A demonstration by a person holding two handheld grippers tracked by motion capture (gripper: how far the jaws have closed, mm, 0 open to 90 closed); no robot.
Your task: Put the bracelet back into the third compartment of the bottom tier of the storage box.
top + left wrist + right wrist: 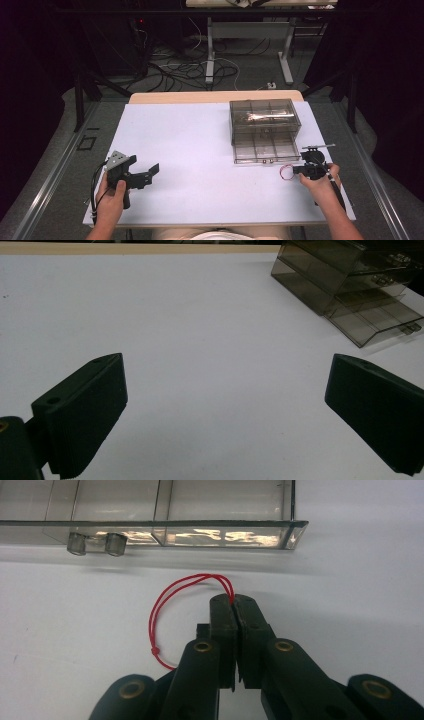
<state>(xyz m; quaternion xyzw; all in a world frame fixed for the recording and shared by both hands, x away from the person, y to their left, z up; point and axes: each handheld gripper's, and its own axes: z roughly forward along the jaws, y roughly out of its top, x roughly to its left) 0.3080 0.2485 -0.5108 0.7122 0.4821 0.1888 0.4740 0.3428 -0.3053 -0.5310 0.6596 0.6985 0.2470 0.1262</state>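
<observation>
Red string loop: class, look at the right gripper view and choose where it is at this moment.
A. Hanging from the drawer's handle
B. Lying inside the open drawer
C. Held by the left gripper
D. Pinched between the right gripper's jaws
D: the right gripper has its jaws shut on the red string loop, just in front of the smoky clear drawer.

White table (200,150), cables (185,67) on the floor beyond

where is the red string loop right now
The red string loop is pinched in the shut right gripper, lying on the white table just before the smoky drawer box's open drawer.
</observation>
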